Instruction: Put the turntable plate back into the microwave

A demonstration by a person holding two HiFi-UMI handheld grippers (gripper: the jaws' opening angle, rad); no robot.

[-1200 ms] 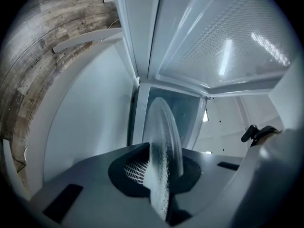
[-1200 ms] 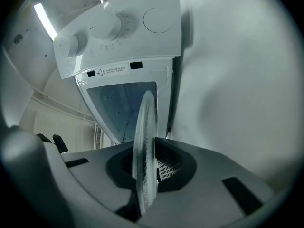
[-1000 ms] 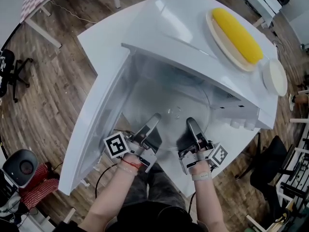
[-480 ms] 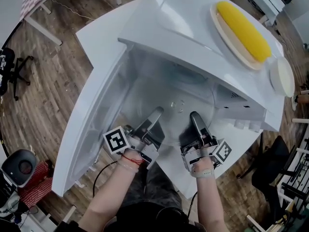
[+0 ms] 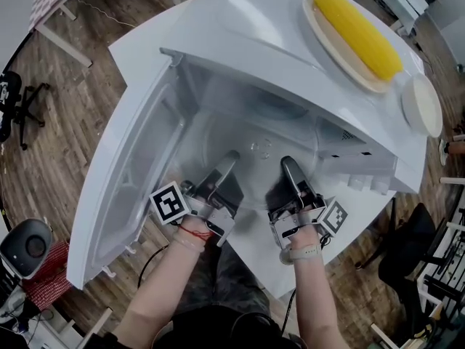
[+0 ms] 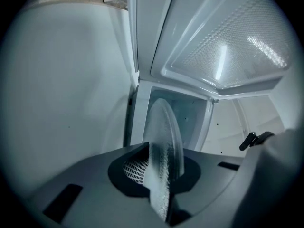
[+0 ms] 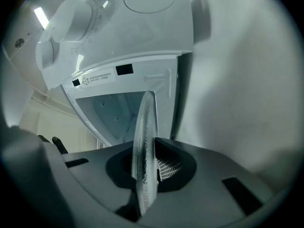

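Turntable plate (image 5: 256,140) held inside the open microwave (image 5: 254,27)
Left claw (image 5: 227,164) and right claw (image 5: 288,171) each pinch its near rim

The microwave (image 5: 290,42) is white inside and out, and so is the worktop (image 5: 138,49). The glass plate (image 5: 256,150) is see-through, with tiny bumps along its rim. The left tool (image 5: 221,171) and the right tool (image 5: 292,174) are dark grey. Each has a cube (image 5: 168,203) with black and white squares. The corn (image 5: 356,24) is bright yellow, and its dish (image 5: 336,53) is cream. The floor (image 5: 73,122) is brown wood. A band (image 5: 195,233) on the left wrist is red.
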